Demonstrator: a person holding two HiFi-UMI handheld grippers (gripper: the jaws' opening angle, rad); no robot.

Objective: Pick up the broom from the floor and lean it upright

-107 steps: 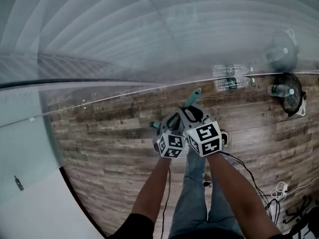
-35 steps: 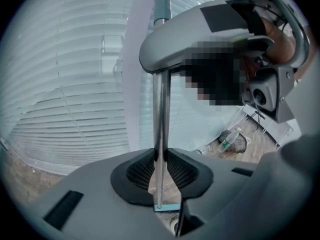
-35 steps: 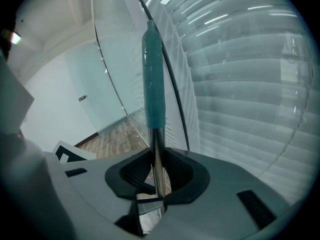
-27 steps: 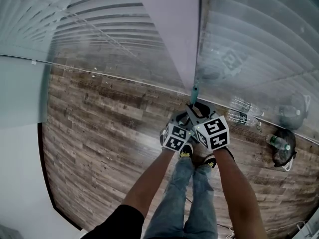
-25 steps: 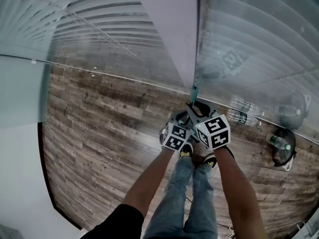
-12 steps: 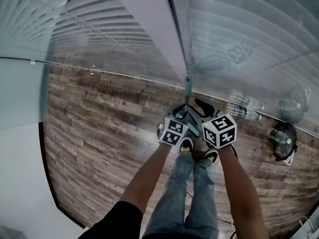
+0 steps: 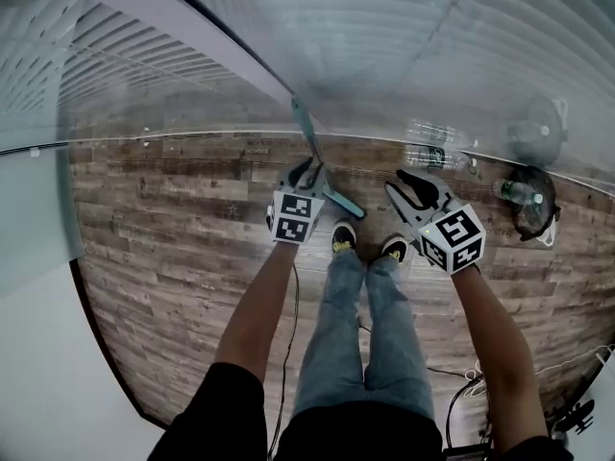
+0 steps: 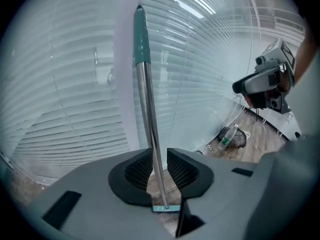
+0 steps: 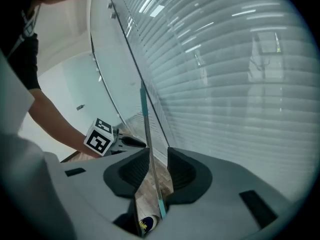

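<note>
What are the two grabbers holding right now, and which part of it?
The left gripper holds the broom by its silver pole, below the teal grip. The right gripper holds nothing; its open jaws have just been closing.

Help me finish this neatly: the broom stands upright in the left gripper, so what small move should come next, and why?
Probably tilt the broom at its top toward the glass wall until it rests there. The left gripper is shut on the metal shaft, holding it nearly upright beside the wall; whether it leans yet is unclear.
</note>
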